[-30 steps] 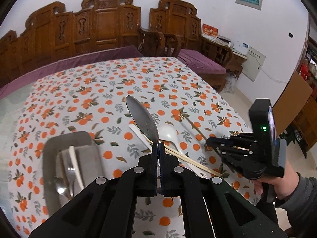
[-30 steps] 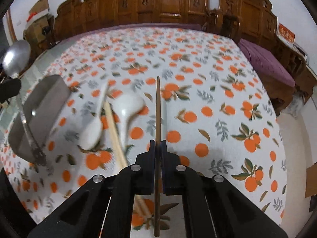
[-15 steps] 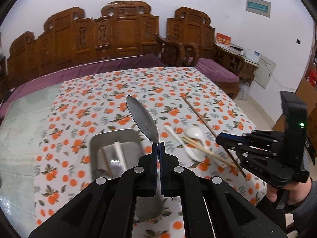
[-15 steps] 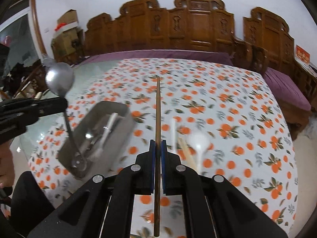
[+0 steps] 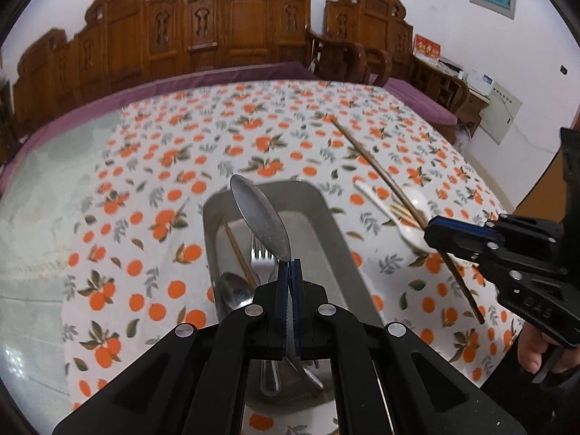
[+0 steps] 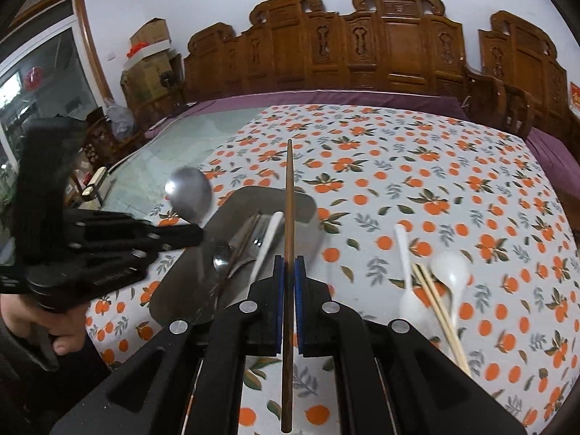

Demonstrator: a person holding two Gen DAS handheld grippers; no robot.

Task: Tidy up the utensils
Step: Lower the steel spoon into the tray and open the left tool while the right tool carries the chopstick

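My left gripper [image 5: 289,266] is shut on a large metal spoon [image 5: 259,219] and holds it above the grey metal tray [image 5: 322,214]. The tray holds a fork [image 5: 261,253], a small metal spoon [image 5: 233,290] and a brown chopstick [image 5: 237,253]. My right gripper [image 6: 289,266] is shut on a dark brown chopstick [image 6: 289,195] that points over the tray [image 6: 308,204]. Two white spoons [image 6: 447,272] and pale chopsticks [image 6: 436,299] lie on the tablecloth to the right of the tray. The left gripper with its spoon [image 6: 188,195] shows at the left of the right wrist view.
The table has an orange-print cloth [image 5: 181,152] and a bare glass strip [image 5: 43,188] on the left. Carved wooden chairs [image 6: 380,40] stand along the far side. A person's hand [image 5: 533,351] holds the right gripper.
Both grippers have moved left towards the tray. The large spoon is now over the tray and the dark chopstick points across it. The white spoons now lie off to the right.
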